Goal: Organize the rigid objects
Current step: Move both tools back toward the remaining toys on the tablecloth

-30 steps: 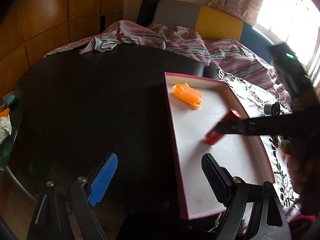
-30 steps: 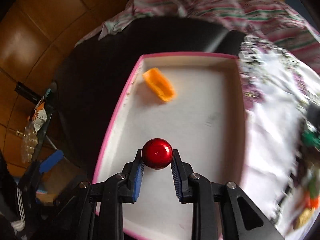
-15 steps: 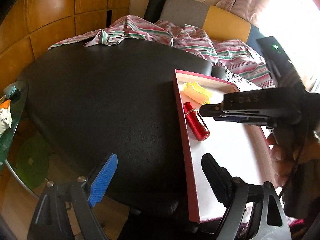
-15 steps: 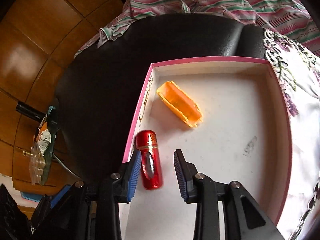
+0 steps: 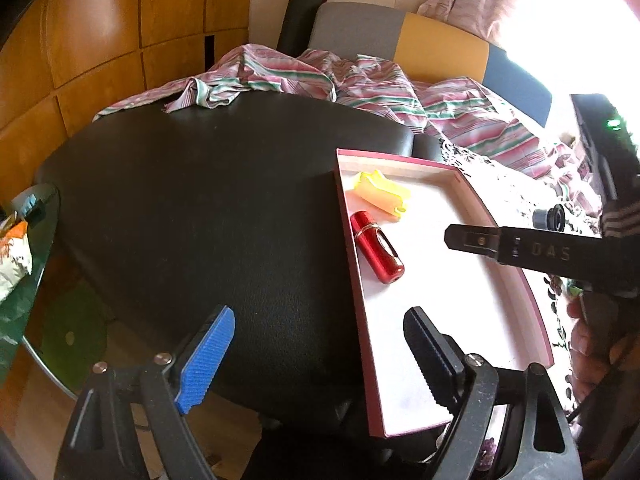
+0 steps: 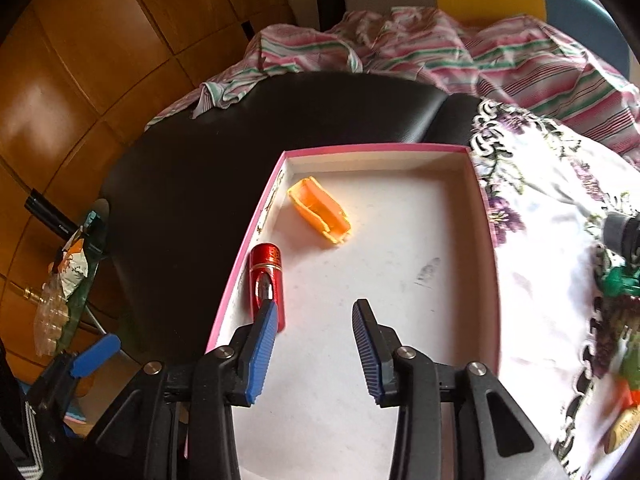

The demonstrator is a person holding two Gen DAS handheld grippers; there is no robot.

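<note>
A shallow white tray with a pink rim [image 6: 486, 208] [image 5: 516, 276] lies on the black table. In it a red metal cylinder [image 6: 266, 276] [image 5: 376, 246] lies along the left wall, and an orange plastic clip [image 6: 320, 210] [image 5: 382, 192] lies beyond it. My right gripper [image 6: 314, 320] hovers over the tray's near half, its jaws opening with nothing between them; the cylinder lies just past its left fingertip. My left gripper [image 5: 320, 344] stands open and empty over the table's near edge, left of the tray. The right gripper's finger [image 5: 520, 246] shows over the tray in the left wrist view.
A floral cloth [image 6: 560, 208] at the tray's right carries small objects, among them a black cap [image 6: 620, 232] and green and orange pieces [image 6: 620, 284]. Striped fabric [image 5: 360, 84] lies behind the table. A glass side table with a snack bag [image 5: 12, 252] stands at the left.
The right gripper let go of the red cylinder, which now lies in the tray by the left wall. Its jaws have widened and it has drawn back a little. The left gripper stayed put.
</note>
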